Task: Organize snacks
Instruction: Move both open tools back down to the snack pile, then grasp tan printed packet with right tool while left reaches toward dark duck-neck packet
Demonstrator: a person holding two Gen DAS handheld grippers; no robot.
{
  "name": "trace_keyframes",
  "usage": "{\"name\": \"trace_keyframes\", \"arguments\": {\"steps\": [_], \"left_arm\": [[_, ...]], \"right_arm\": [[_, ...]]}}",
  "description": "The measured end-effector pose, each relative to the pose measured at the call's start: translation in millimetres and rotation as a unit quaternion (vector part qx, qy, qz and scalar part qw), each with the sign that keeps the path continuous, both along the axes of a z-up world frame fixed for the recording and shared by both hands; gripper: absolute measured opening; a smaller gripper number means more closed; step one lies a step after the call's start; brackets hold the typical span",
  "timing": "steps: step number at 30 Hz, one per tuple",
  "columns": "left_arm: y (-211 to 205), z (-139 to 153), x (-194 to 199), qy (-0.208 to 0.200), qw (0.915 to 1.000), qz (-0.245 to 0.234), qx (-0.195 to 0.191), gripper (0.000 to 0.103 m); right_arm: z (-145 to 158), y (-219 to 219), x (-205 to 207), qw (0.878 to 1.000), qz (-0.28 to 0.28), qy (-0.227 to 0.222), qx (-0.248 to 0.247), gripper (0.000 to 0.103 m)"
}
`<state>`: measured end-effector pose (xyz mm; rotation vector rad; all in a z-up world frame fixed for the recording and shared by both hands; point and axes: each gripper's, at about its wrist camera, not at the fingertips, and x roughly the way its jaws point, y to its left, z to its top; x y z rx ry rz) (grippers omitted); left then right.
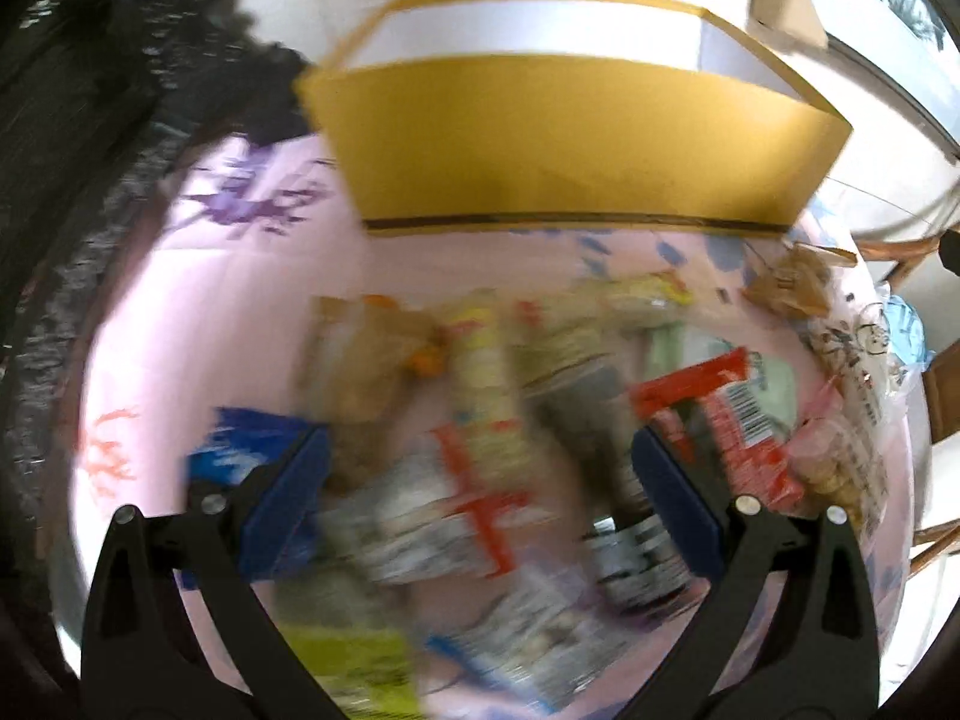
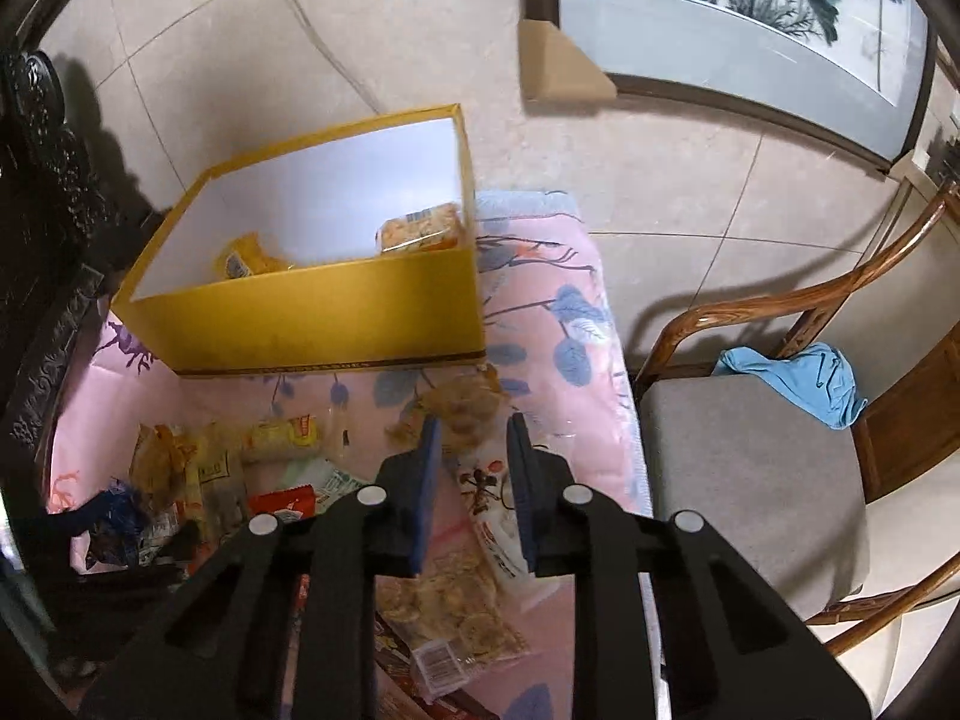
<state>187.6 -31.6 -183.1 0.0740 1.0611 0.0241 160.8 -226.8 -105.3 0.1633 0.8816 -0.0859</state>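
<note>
A yellow box [image 2: 324,324] with a white inside stands at the far end of a pink floral cloth [image 2: 558,324]; it also shows in the left wrist view [image 1: 576,162]. Two snack packs [image 2: 420,228] lie inside it. Several snack packets [image 1: 480,420] lie in a blurred heap on the cloth. My left gripper [image 1: 480,480] is open above the heap, a red-and-white pack [image 1: 456,516] between its jaws. My right gripper [image 2: 474,438] is open and empty above a clear bag of round crackers [image 2: 444,594], near a small brown snack bag [image 2: 468,408].
A wooden chair [image 2: 750,468] with a grey seat and a blue cloth [image 2: 798,378] stands to the right. A framed picture [image 2: 750,18] leans on the tiled floor beyond. Dark carved furniture [image 2: 48,180] borders the left.
</note>
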Motion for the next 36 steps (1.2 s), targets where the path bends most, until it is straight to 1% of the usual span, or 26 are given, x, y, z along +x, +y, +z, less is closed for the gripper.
{"name": "trace_keyframes", "arguments": {"steps": [3, 4, 5, 6, 7, 8, 10, 11, 12, 14, 16, 17, 20, 21, 22, 23, 24, 25, 26, 27, 29, 31, 32, 33, 34, 36], "left_arm": [[-16, -19, 7, 0.02, 0.9997, -0.007, 0.008, 0.101], [-20, -28, 9, 0.025, 0.9996, -0.009, 0.012, 0.098], [-19, -31, 9, 0.023, 0.9997, -0.008, -0.006, 0.083], [-17, -32, 11, 0.029, 0.9995, 0.003, -0.01, 0.075], [-19, -33, 13, 0.029, 0.9996, 0.001, 0.002, 0.072], [-21, -33, 13, 0.025, 0.9995, -0.006, 0.018, 0.065], [-23, -32, 9, 0.018, 0.999, -0.021, 0.033, 0.059], [-22, -29, 7, 0.018, 0.999, -0.024, 0.034, 0.049], [-21, -26, 6, 0.014, 0.999, -0.023, 0.035, 0.036], [-17, -17, 5, 0.016, 0.9993, -0.027, 0.018, 0.031], [-11, -13, 3, 0.022, 0.9994, -0.028, -0.002, 0.031], [-7, -11, 1, 0.021, 0.9994, -0.027, -0.007, 0.031], [5, -3, -7, 0.01, 0.9997, -0.024, -0.004, 0.031], [9, -1, -9, 0.008, 0.9996, -0.024, -0.01, 0.034], [14, 0, -10, 0.009, 0.9996, -0.022, -0.014, 0.036], [16, 0, -11, 0.009, 0.9997, -0.018, -0.015, 0.045], [16, -1, -11, 0.006, 0.9998, -0.017, -0.01, 0.066], [13, -1, -14, 0.004, 0.9999, -0.016, 0.0, 0.08], [10, -2, -15, 0.0, 0.9997, -0.013, 0.019, 0.097], [7, -3, -15, -0.005, 0.9993, -0.02, 0.031, 0.097], [3, -5, -16, -0.006, 0.9982, -0.043, 0.04, 0.097], [-1, -8, -16, -0.004, 0.9965, -0.044, 0.07, 0.097], [-2, -10, -17, -0.002, 0.9961, -0.046, 0.076, 0.097], [-3, -11, -18, 0.003, 0.996, -0.049, 0.075, 0.097], [-2, -12, -18, 0.005, 0.9961, -0.051, 0.072, 0.097], [1, -16, -18, 0.01, 0.9963, -0.048, 0.071, 0.098]], "right_arm": [[-5, -9, -6, 0.999, -0.006, 0.008, 0.032, 0.026], [-7, -10, -8, 0.999, -0.007, 0.013, 0.034, 0.027], [-10, -12, -11, 0.999, -0.011, 0.015, 0.032, 0.033], [-13, -14, -14, 0.999, -0.013, 0.019, 0.028, 0.04], [-15, -15, -17, 0.999, -0.016, 0.024, 0.024, 0.057], [-17, -17, -19, 0.999, -0.021, 0.027, 0.023, 0.062], [-23, -22, -23, 0.998, -0.028, 0.035, 0.035, 0.062], [-26, -25, -24, 0.998, -0.034, 0.04, 0.043, 0.062], [-28, -27, -24, 0.997, -0.038, 0.043, 0.046, 0.062], [-33, -27, -21, 0.996, -0.043, 0.053, 0.05, 0.062], [-36, -22, -14, 0.996, -0.031, 0.058, 0.056, 0.062], [-37, -19, -9, 0.996, -0.024, 0.061, 0.055, 0.062], [-41, -7, 11, 0.997, -0.011, 0.062, 0.05, 0.063], [-45, -4, 22, 0.996, -0.011, 0.064, 0.056, 0.064], [-48, -2, 31, 0.996, -0.015, 0.067, 0.062, 0.069], [-52, -1, 40, 0.995, -0.024, 0.07, 0.067, 0.07], [-59, 1, 53, 0.994, -0.037, 0.076, 0.066, 0.072], [-64, 3, 62, 0.994, -0.046, 0.082, 0.06, 0.075], [-69, 5, 72, 0.993, -0.058, 0.091, 0.051, 0.078], [-77, 8, 82, 0.991, -0.069, 0.1, 0.048, 0.081], [-88, 14, 95, 0.989, -0.076, 0.111, 0.054, 0.093], [-102, 24, 107, 0.989, -0.075, 0.119, 0.033, 0.095], [-106, 29, 110, 0.991, -0.069, 0.117, 0.015, 0.09], [-111, 34, 111, 0.991, -0.062, 0.114, -0.003, 0.073], [-112, 36, 109, 0.992, -0.058, 0.107, -0.007, 0.058], [-110, 34, 103, 0.994, -0.034, 0.106, 0.014, 0.052]]}}
